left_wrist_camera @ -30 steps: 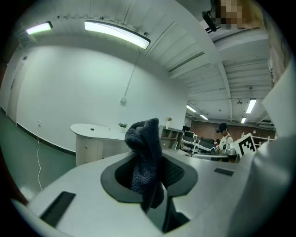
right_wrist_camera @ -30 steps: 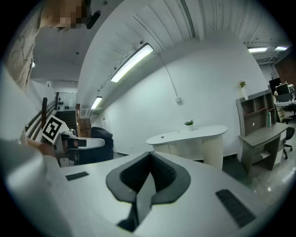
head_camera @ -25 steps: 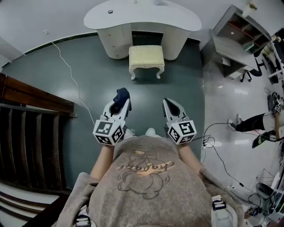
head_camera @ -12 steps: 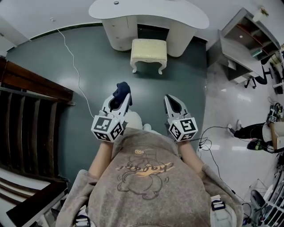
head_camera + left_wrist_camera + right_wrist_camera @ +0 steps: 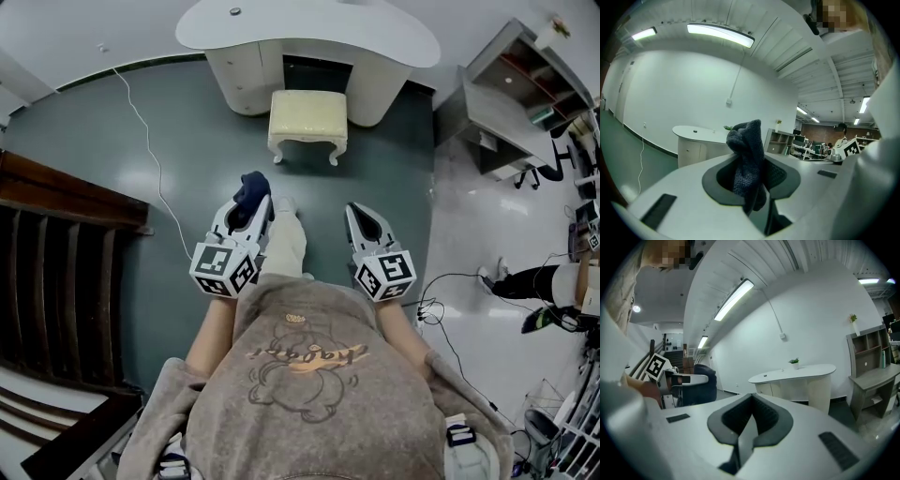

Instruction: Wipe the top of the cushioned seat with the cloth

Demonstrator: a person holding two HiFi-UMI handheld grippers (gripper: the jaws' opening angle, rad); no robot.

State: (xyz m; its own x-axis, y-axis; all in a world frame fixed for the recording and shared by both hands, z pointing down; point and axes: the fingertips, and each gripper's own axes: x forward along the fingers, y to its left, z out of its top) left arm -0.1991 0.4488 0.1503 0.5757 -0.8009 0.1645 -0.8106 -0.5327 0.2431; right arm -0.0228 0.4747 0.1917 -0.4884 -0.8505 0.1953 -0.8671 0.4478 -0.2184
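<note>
You stand back from the seat with the cloth pinched in your left jaws.

Your left gripper (image 5: 247, 216) has its jaws clamped on the dark blue cloth (image 5: 746, 159), which bunches up above the tips and hangs a little below them. Your right gripper (image 5: 750, 420) has its jaws pressed together with nothing between them. You hold both grippers out in front of your body, side by side and apart, over the dark green floor (image 5: 187, 122), with one pale trouser leg (image 5: 284, 242) stretched forward between them. The cushioned seat (image 5: 307, 114), a cream stool on curved legs, stands well ahead of both grippers, just in front of the white curved table (image 5: 309, 33). The cloth is well apart from it. A thin white cable (image 5: 150, 155) trails over the floor to the seat's left.
</note>
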